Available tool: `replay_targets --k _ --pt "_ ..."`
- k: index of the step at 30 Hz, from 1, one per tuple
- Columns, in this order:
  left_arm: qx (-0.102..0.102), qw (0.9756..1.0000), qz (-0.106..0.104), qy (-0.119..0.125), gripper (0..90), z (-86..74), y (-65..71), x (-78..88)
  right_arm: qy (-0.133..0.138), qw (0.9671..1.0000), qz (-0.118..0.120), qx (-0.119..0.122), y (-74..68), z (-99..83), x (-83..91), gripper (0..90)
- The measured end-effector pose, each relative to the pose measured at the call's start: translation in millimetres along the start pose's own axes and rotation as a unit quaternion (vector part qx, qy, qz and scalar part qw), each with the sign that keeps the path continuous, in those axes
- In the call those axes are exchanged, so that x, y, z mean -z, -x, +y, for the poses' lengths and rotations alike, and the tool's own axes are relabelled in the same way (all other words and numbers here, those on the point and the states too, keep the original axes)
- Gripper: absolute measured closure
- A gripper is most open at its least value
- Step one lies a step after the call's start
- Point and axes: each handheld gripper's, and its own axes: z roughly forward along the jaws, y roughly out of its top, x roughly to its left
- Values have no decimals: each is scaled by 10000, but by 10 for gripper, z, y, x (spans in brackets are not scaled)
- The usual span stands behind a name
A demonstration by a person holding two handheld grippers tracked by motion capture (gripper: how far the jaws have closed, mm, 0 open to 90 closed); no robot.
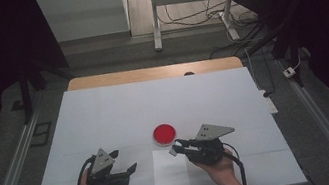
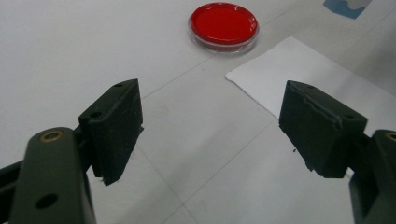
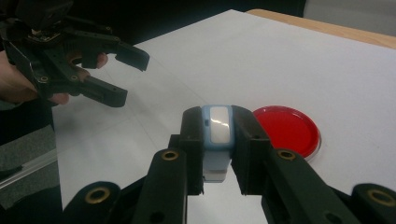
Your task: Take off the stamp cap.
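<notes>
Right claw clamped on a small light-blue block, left claw wide open and empty, over a white-covered tabletop.

The right claw has its two black jaws closed tight against the sides of the light-blue block, which stands upright between them with a pale glossy face on top; in the high view this claw sits right of centre near the front edge, its tips just near of the red dish. The red dish lies flat on the tabletop, close to the far corner of a white paper sheet. The left claw hangs to the left, well apart from the dish, jaws spread with nothing between them.
</notes>
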Motion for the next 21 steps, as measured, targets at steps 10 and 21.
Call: replay_targets --k 10,21 --pt "-92 9999 -8 51 225 86 99 -97 29 10000 -6 -40 6 -1 -2 753" --pt "-53 10000 -57 33 230 201 195 -184 176 9997 -46 -150 3 26 51 753"
